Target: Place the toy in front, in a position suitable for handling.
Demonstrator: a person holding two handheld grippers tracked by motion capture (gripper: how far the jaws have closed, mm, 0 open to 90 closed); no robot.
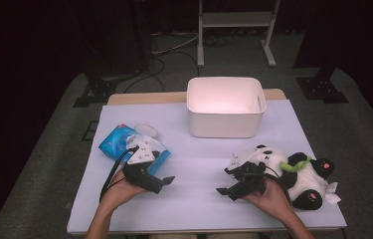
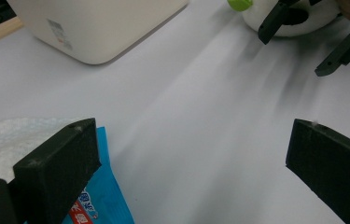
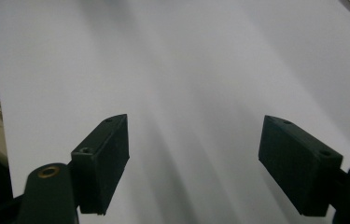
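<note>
Tabletop (image 1: 204, 169), white sheet over it, wooden edge showing at 12 o'clock.

White bin (image 1: 226, 106) stands at 12 o'clock of the sheet's centre, upright; its inside shows no contents. In the left tool view its corner (image 2: 93, 28) sits at 11 o'clock, a small label on the wall.

Plush panda (image 1: 298, 174) lies on its side at 4 o'clock of centre, a green piece at its neck, pink paw pads turned toward 3 o'clock. It touches the back of the right tool's body; the tool's jaws point away from it, toward 9 o'clock.

Blue wipes packet (image 1: 119, 142) lies at 9 o'clock of centre, a white crumpled tissue on and just beside it. The left tool's body sits over the packet's near end. In the left tool view the packet (image 2: 102, 196) lies under the left-hand jaw.

Left tool (image 1: 165, 182), held in the left hand (image 1: 122, 191), jaws pointing toward 3 o'clock: wide apart, nothing between them but bare sheet.

Right tool (image 1: 224, 191), in the right hand (image 1: 268, 196): jaws spread, bare sheet between them. The two tools face each other across the middle, well apart.
</note>
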